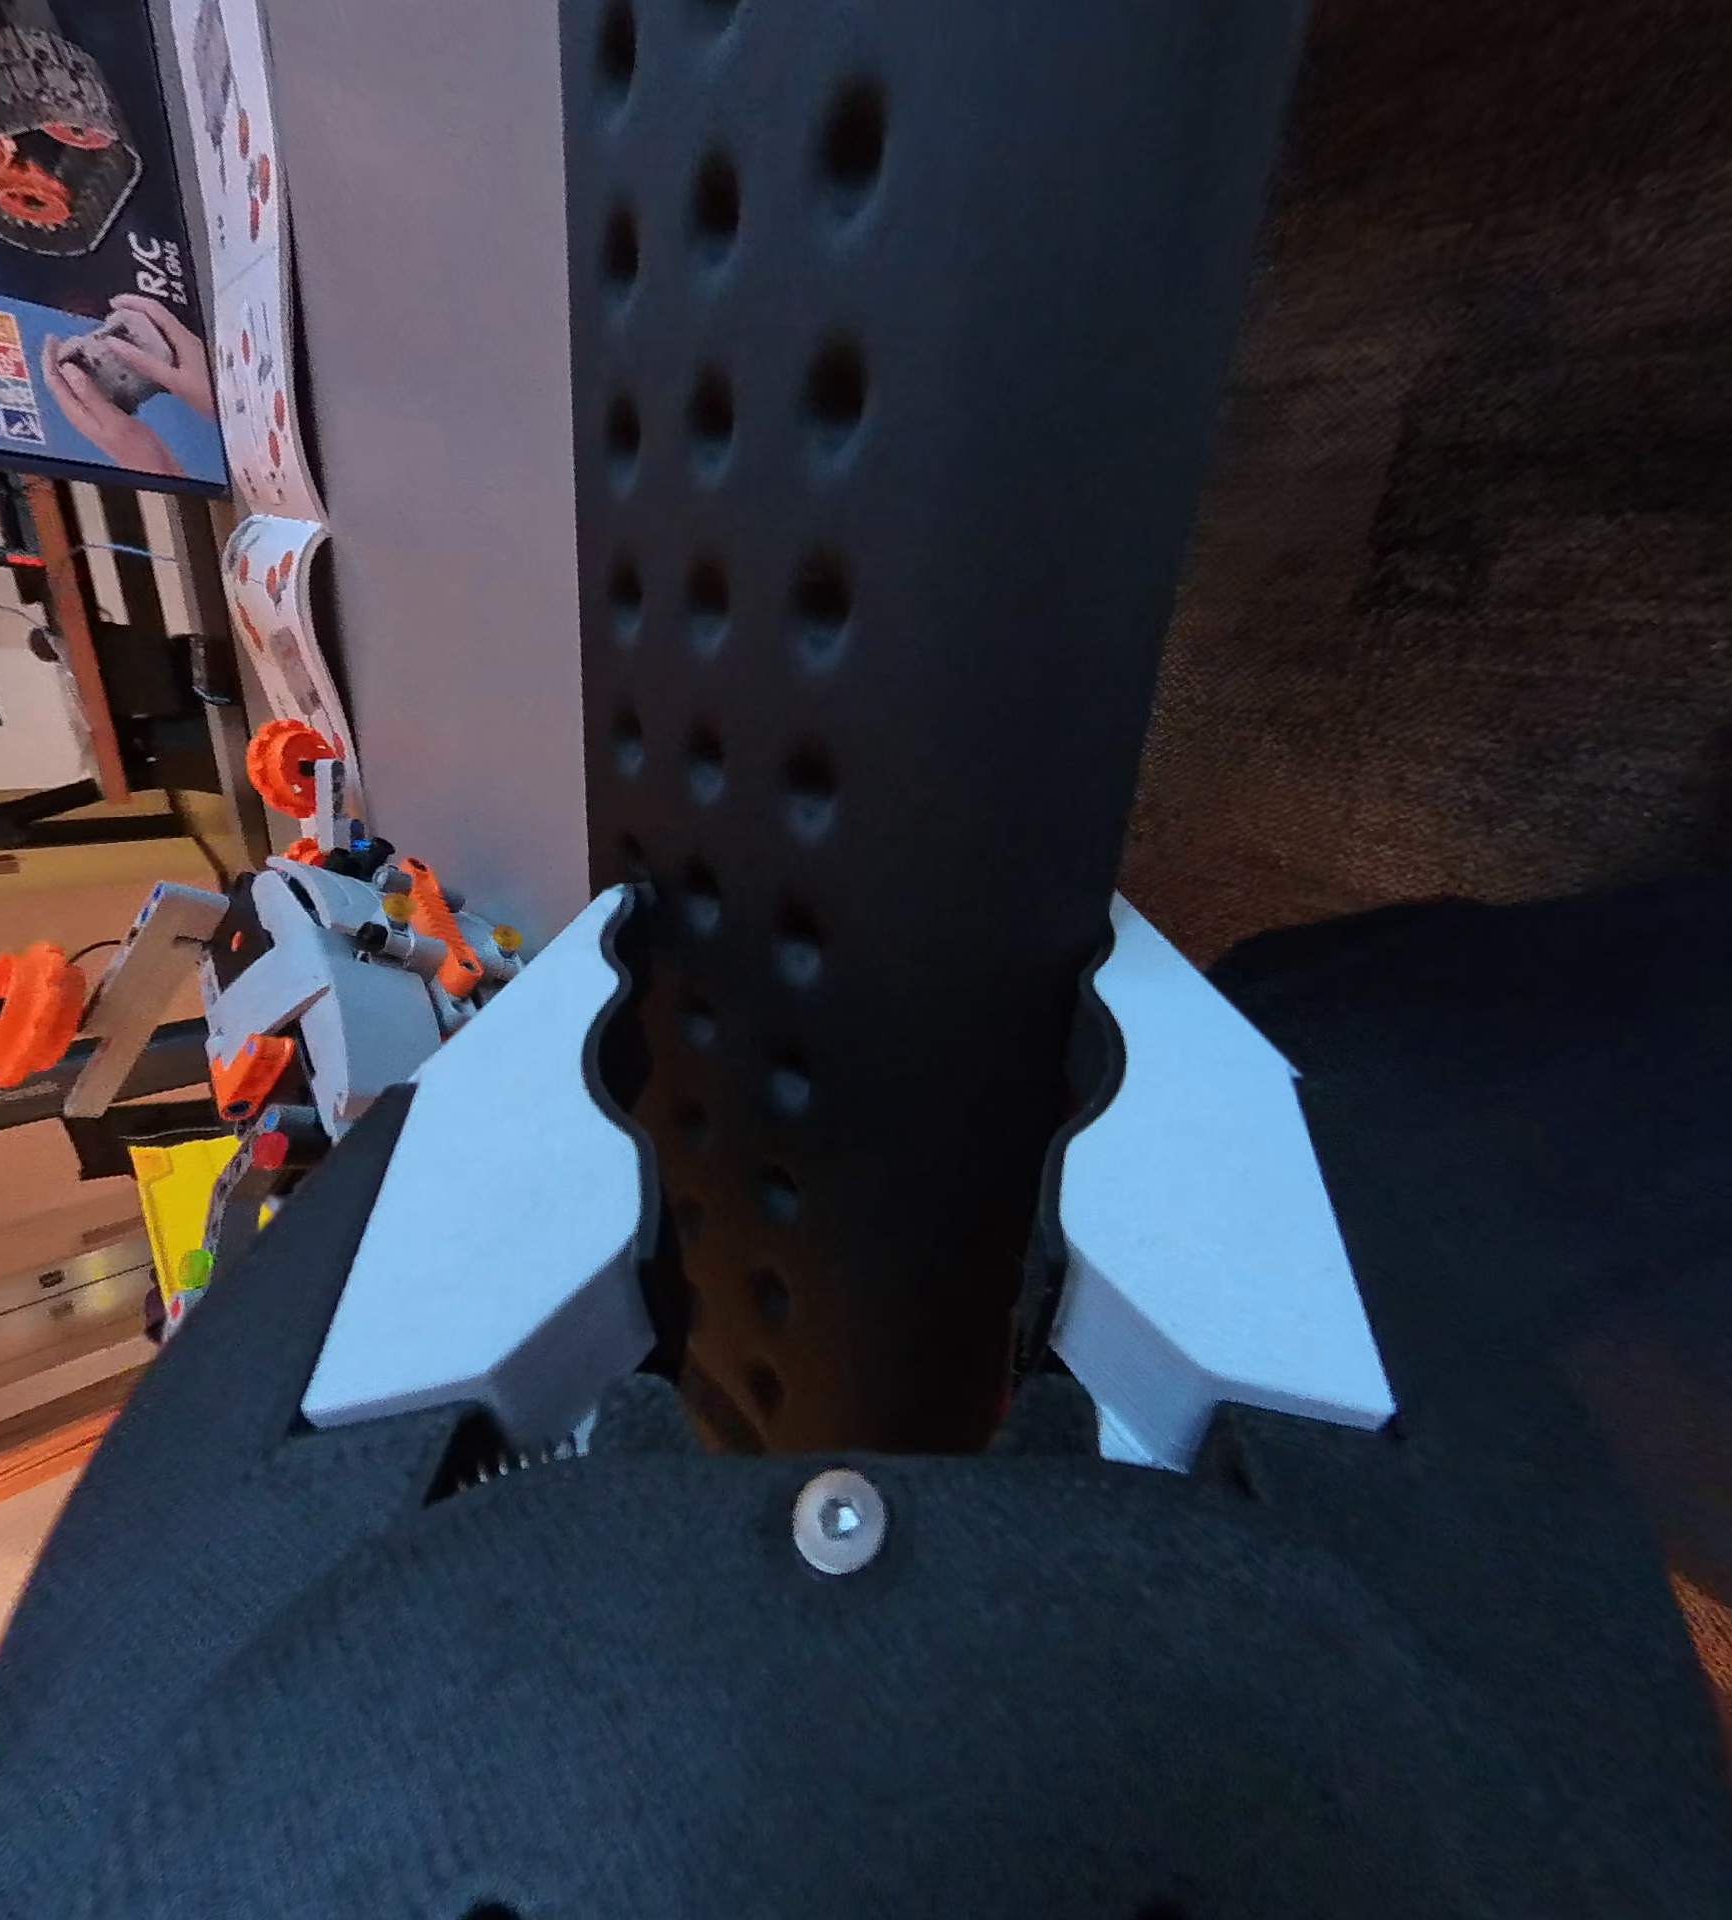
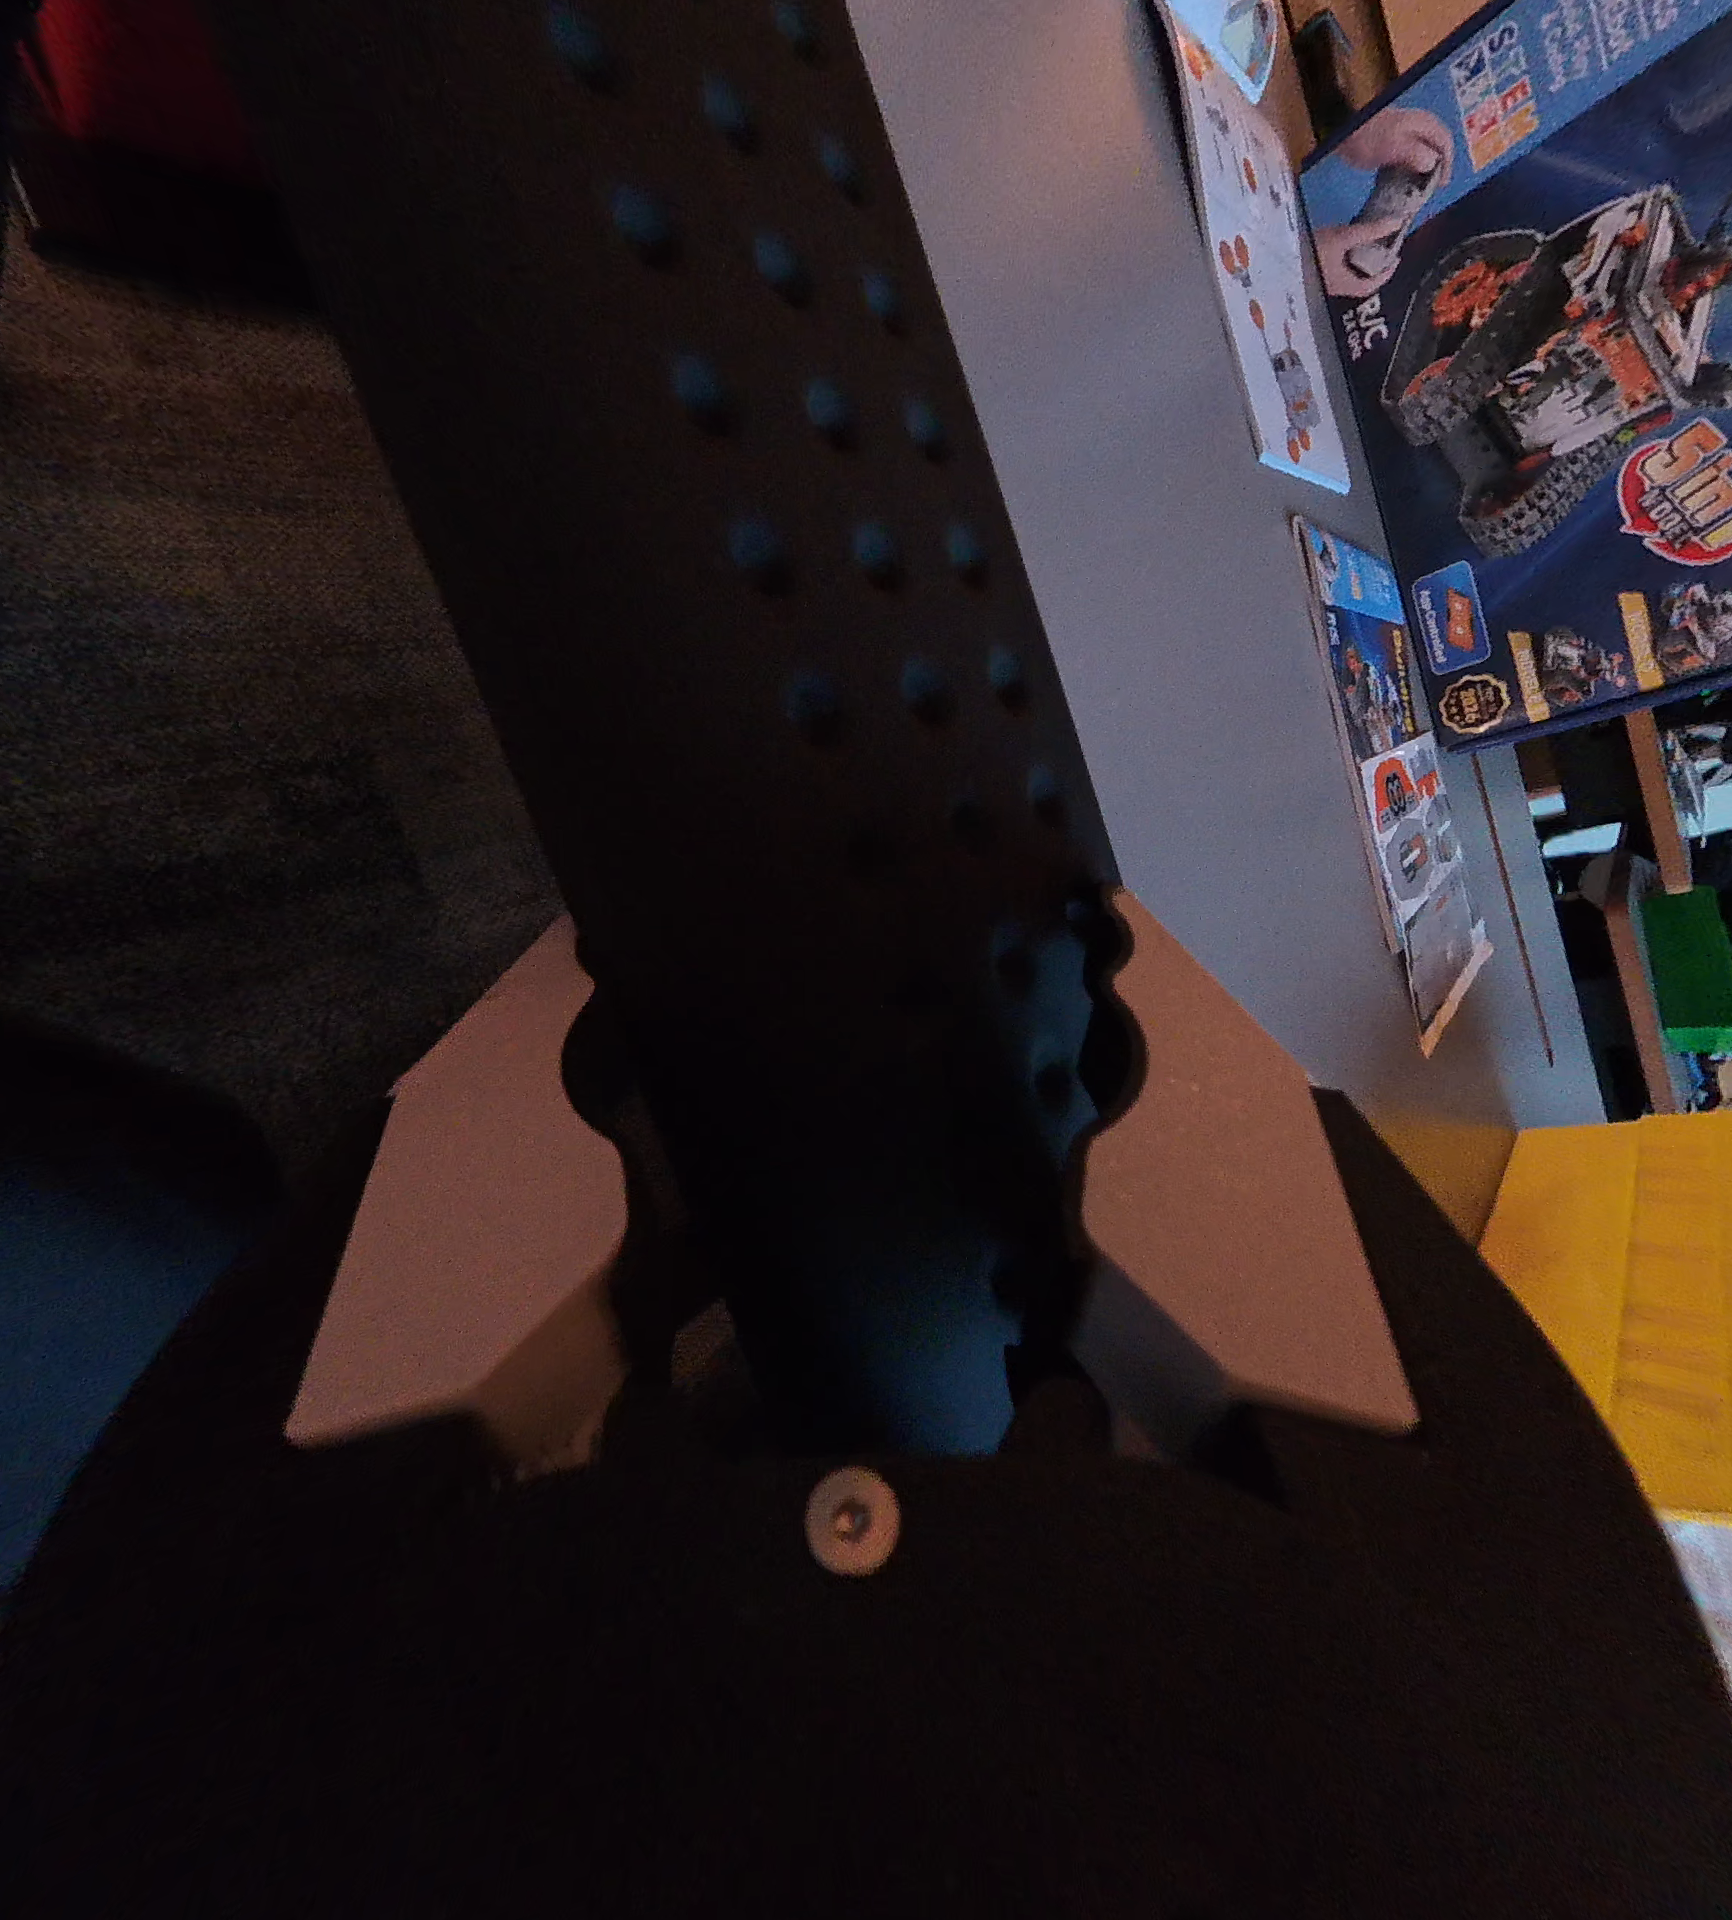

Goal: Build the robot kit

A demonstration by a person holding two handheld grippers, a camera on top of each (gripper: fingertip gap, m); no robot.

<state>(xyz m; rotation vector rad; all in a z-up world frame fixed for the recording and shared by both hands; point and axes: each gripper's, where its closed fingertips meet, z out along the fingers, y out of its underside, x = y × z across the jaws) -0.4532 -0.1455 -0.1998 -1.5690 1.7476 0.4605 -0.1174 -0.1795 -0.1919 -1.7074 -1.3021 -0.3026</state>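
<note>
In the left wrist view a long black panel with rows of round holes (image 1: 893, 520) runs away from me between my white fingers (image 1: 509, 1143). My left gripper (image 1: 870, 904) is shut on it, both pads against its edges. In the right wrist view, which is dark, the same kind of black perforated panel (image 2: 654, 468) fills the gap of my right gripper (image 2: 846, 925), which is shut on it too. A grey and orange brick-built model (image 1: 342, 966) stands just left of the left gripper on a grey tabletop (image 1: 426, 416).
A blue toy kit box (image 1: 41, 239) and an instruction booklet (image 1: 259, 312) lie beyond the model. In the right wrist view the box (image 2: 1589, 416), leaflets (image 2: 1402, 810) and a yellow carton (image 2: 1672, 1299) sit to the right. Dark carpet (image 1: 1516, 416) lies on the other side. Some 35 cm of space lies between my two pairs of fingers.
</note>
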